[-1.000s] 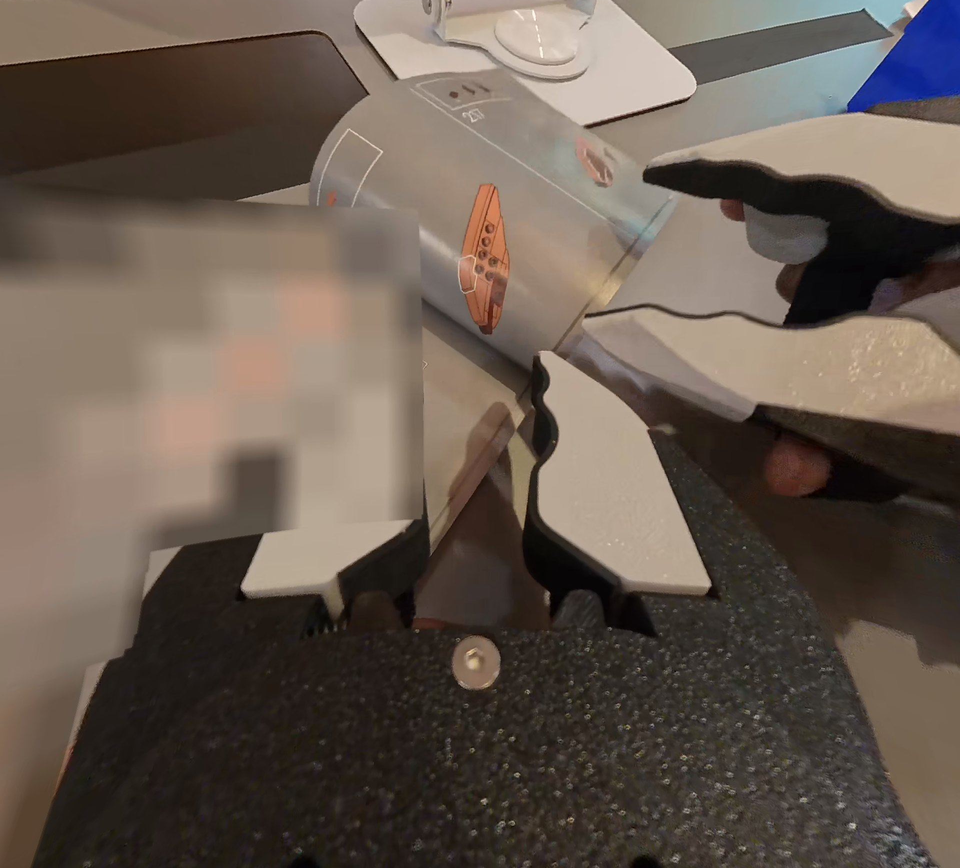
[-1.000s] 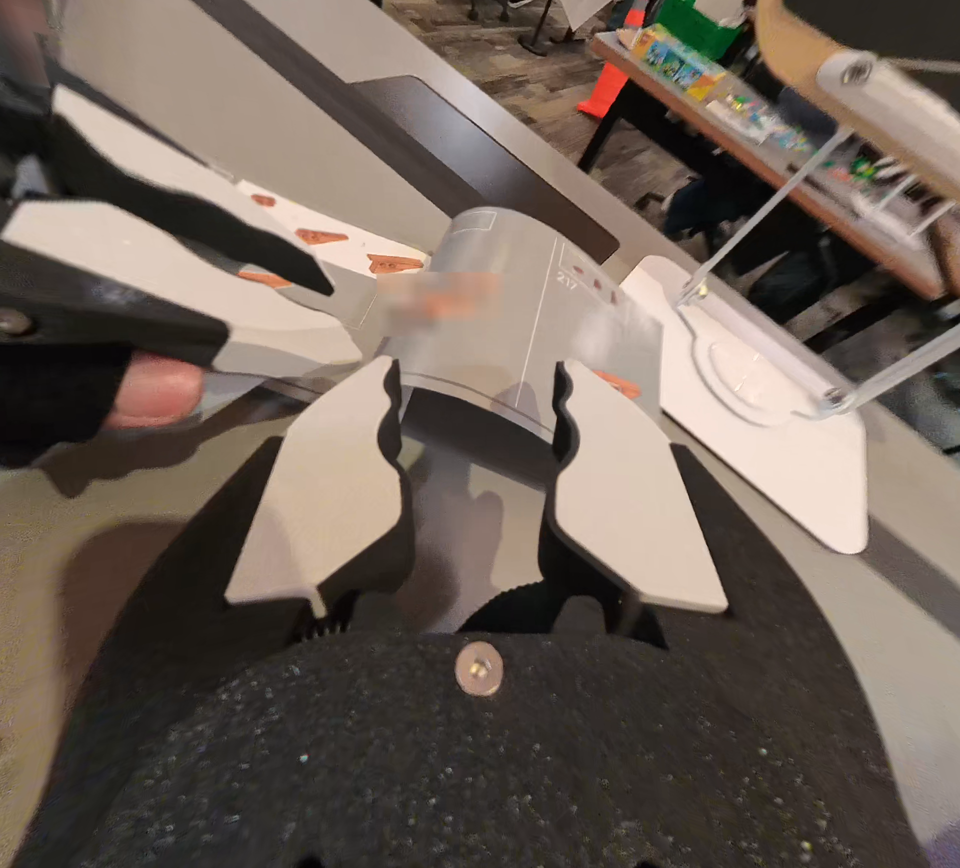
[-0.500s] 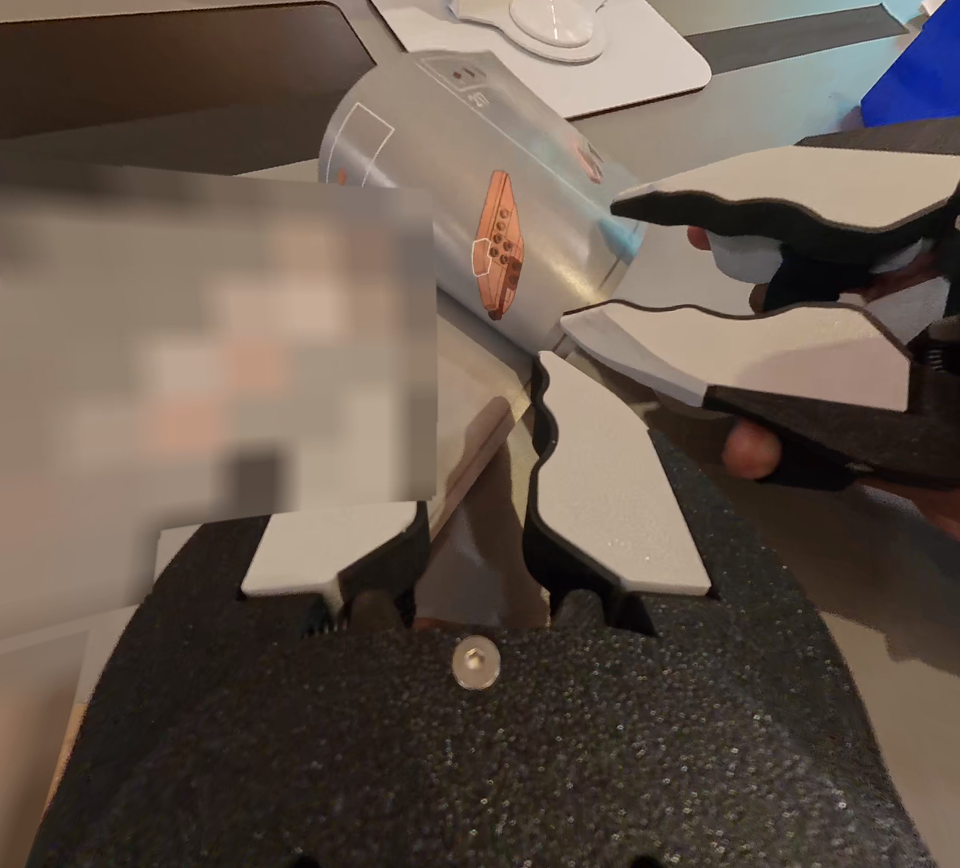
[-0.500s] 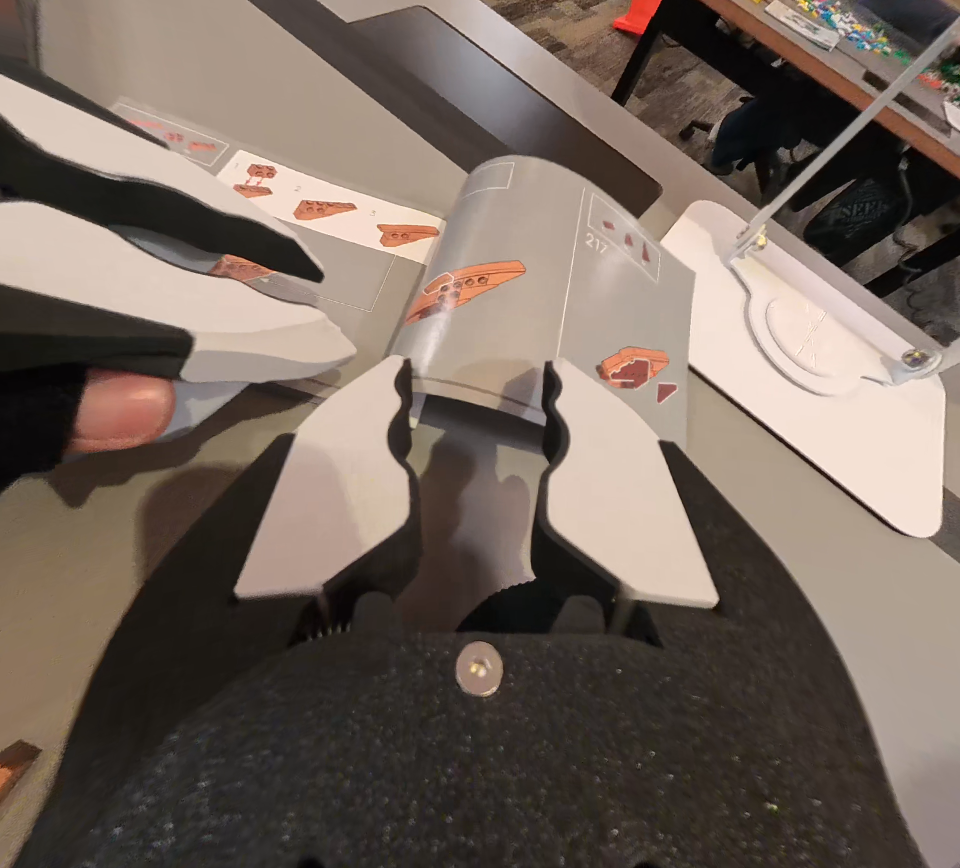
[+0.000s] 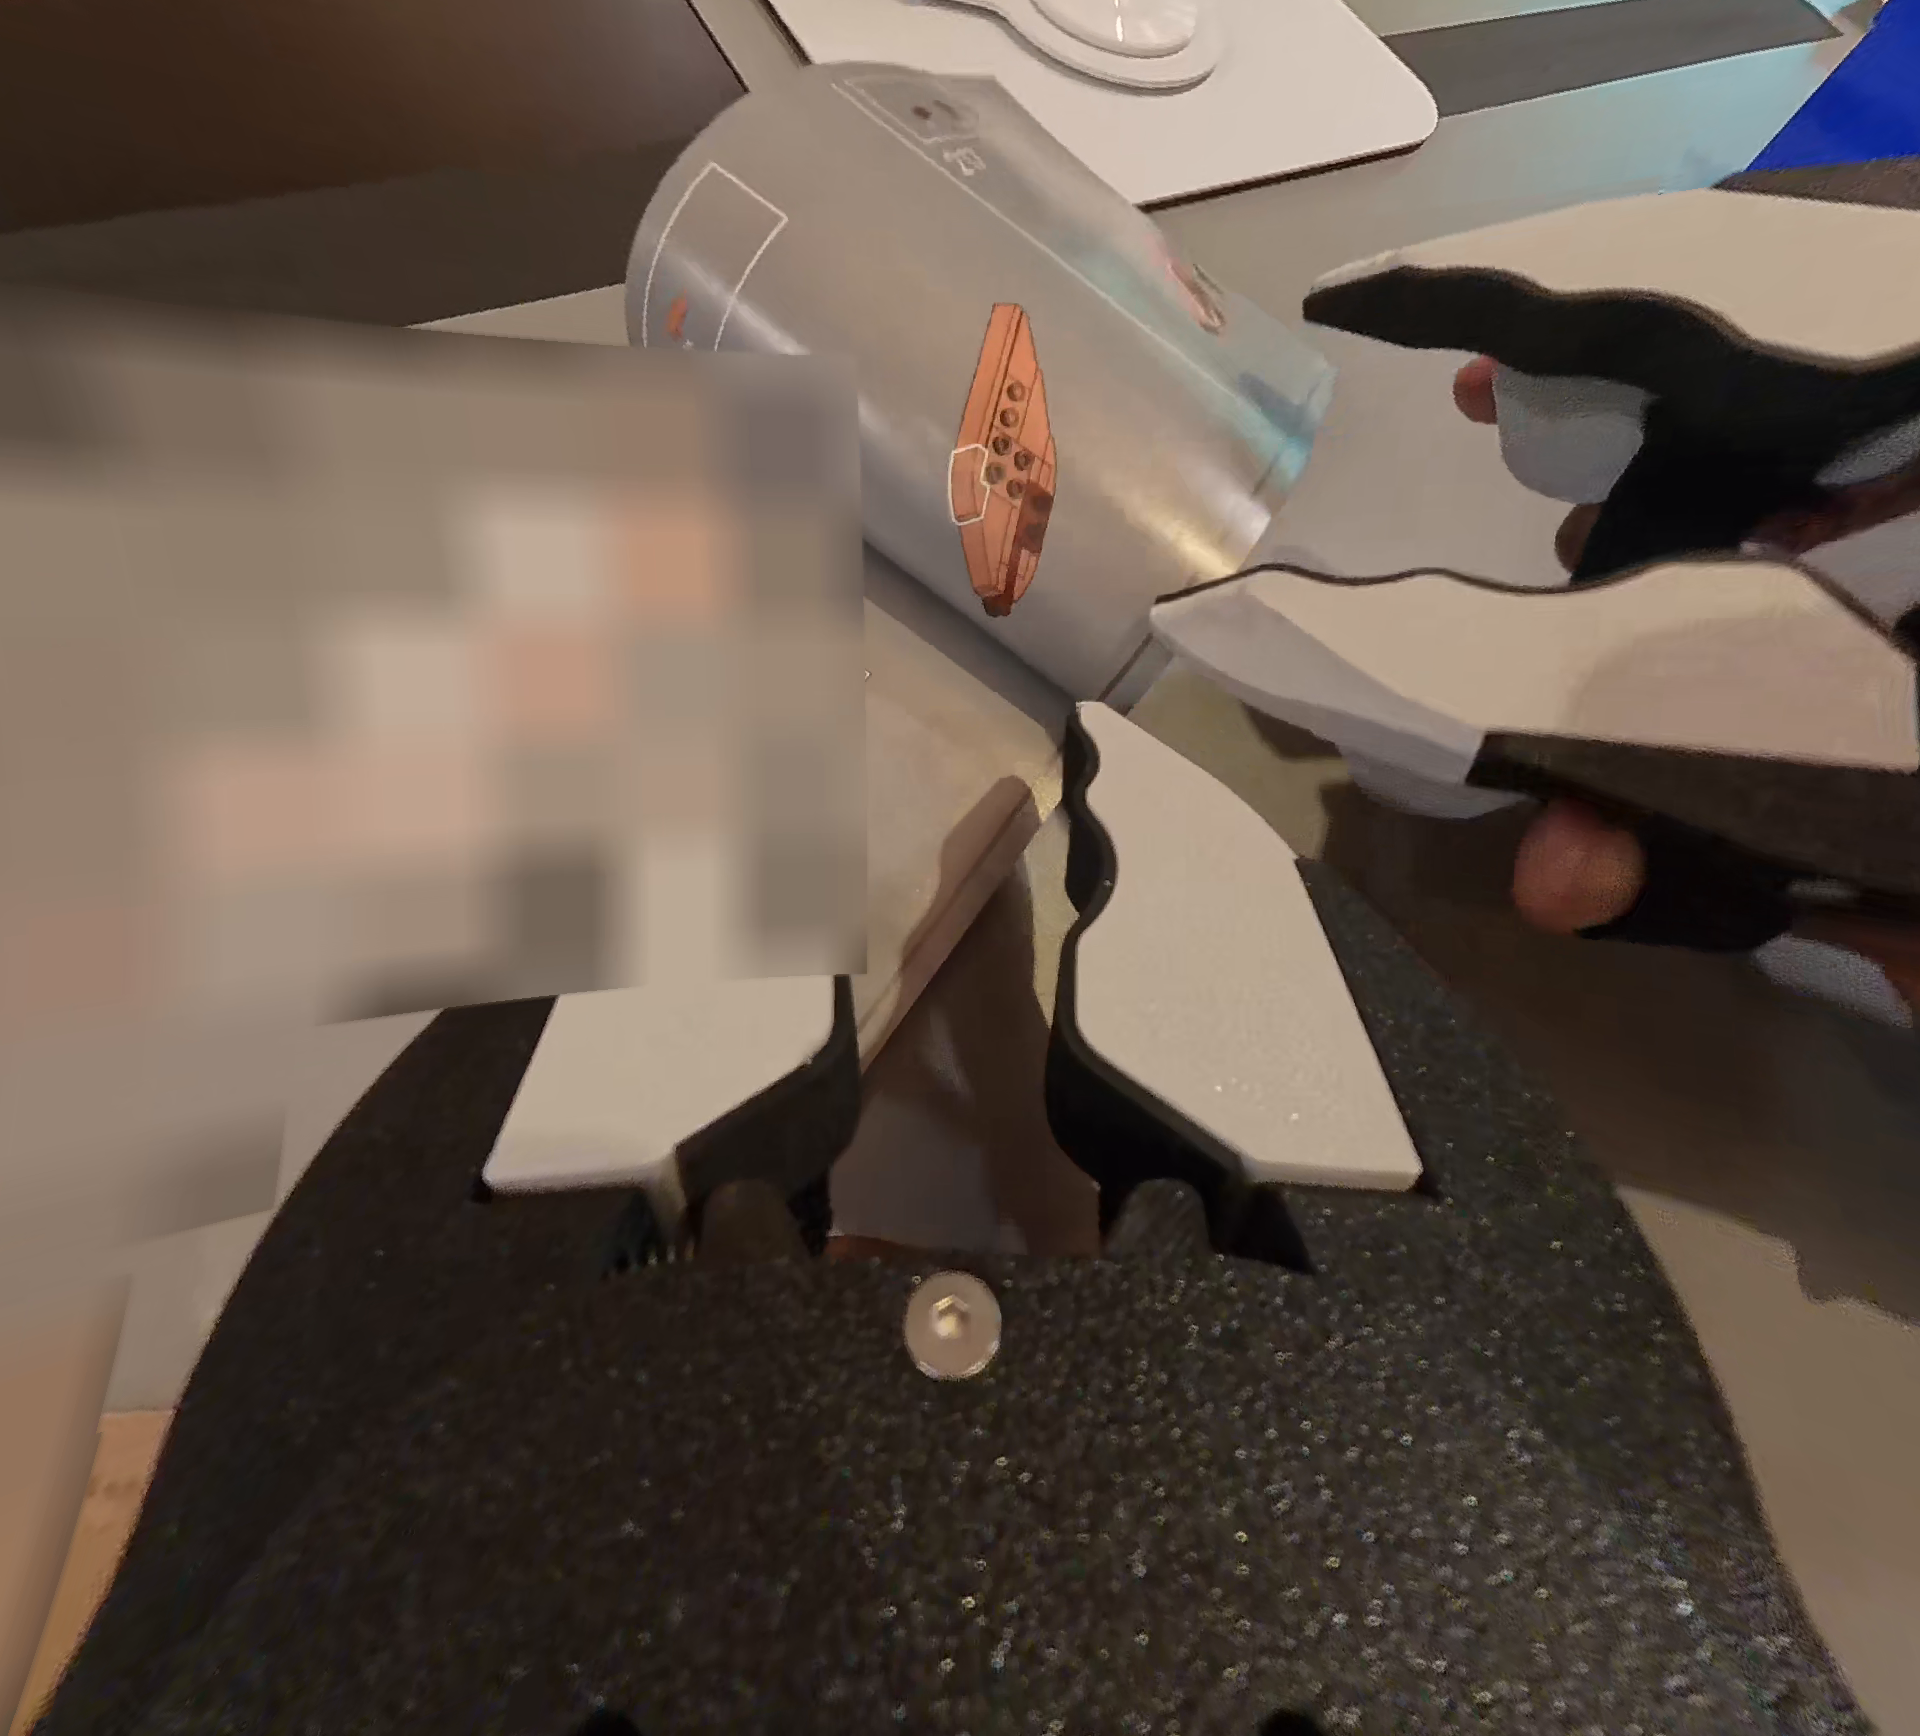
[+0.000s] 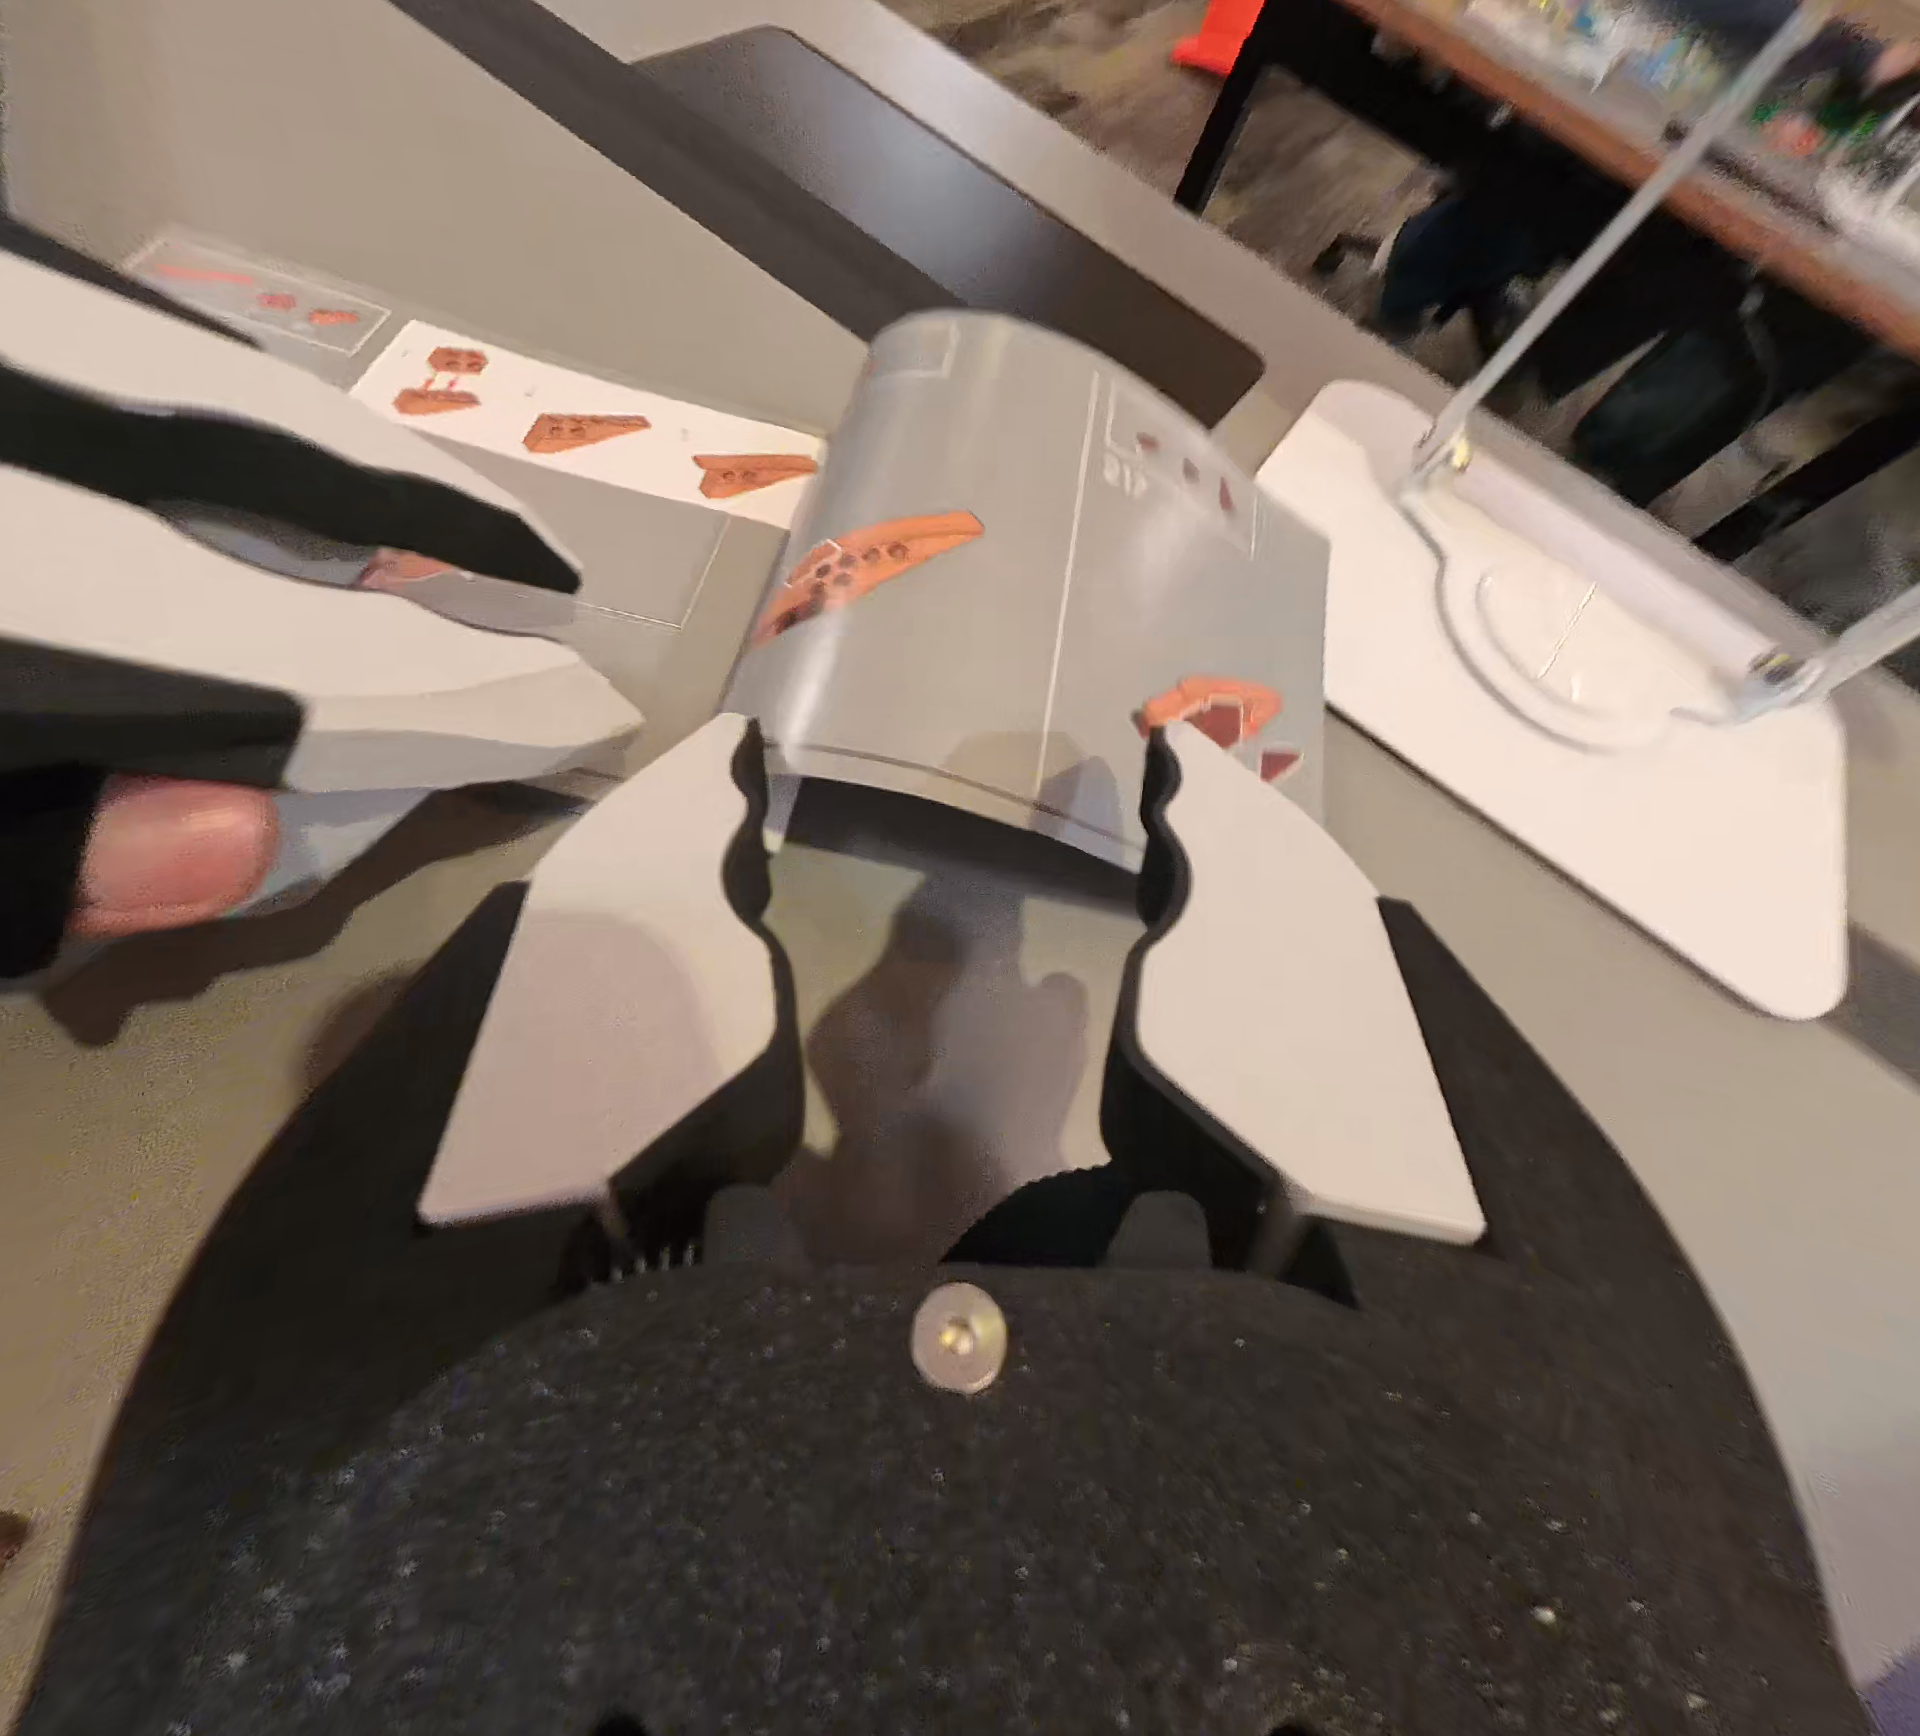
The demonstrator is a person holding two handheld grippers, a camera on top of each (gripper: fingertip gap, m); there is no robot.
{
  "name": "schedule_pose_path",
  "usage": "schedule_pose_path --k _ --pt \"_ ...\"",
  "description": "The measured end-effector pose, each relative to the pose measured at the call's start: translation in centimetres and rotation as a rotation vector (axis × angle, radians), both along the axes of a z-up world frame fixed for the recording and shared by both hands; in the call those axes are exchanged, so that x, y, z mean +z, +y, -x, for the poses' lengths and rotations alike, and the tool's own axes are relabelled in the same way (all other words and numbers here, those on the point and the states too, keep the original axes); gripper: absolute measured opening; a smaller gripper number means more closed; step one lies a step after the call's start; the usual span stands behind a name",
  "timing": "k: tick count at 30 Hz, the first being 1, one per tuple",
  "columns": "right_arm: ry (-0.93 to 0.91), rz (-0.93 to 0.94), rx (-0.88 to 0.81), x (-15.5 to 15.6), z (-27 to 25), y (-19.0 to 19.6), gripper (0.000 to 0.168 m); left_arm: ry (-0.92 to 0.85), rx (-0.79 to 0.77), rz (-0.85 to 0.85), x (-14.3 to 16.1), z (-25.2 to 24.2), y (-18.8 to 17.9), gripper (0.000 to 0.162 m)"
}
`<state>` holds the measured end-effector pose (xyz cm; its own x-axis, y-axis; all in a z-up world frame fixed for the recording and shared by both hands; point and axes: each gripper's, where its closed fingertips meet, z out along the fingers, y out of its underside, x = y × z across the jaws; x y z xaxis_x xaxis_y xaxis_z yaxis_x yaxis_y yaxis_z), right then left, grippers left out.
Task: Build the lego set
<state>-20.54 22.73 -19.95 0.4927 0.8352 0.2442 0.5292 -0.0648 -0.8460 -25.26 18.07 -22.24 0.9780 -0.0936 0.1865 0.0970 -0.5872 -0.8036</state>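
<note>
The right tool (image 6: 951, 751) is spread, with the free edge of the curled page (image 6: 997, 606) just before its tips. The left tool (image 5: 961, 865) seems half spread over the instruction booklet (image 6: 582, 429), which lies on the counter (image 6: 260, 128).

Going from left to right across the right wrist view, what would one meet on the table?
Left gripper → flat instruction pages → curled instruction page → white stand base.
</note>
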Motion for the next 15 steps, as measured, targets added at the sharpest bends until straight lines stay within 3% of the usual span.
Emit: schedule_pose_path --k 3,6,15 --pt "0.041 0.172 -0.002 -1.0 -0.3 0.5 0.078 0.002 -0.001 0.002 -0.1 0.0 0.0 0.04" --pt "0.061 0.254 0.008 -1.5 -0.2 0.7 0.075 0.003 -0.001 0.004 -0.1 0.0 0.0 0.04" --pt "0.041 0.184 0.052 -1.3 0.8 -0.5 0.051 0.015 -0.01 0.014 -0.4 -0.3 0.0 0.04"
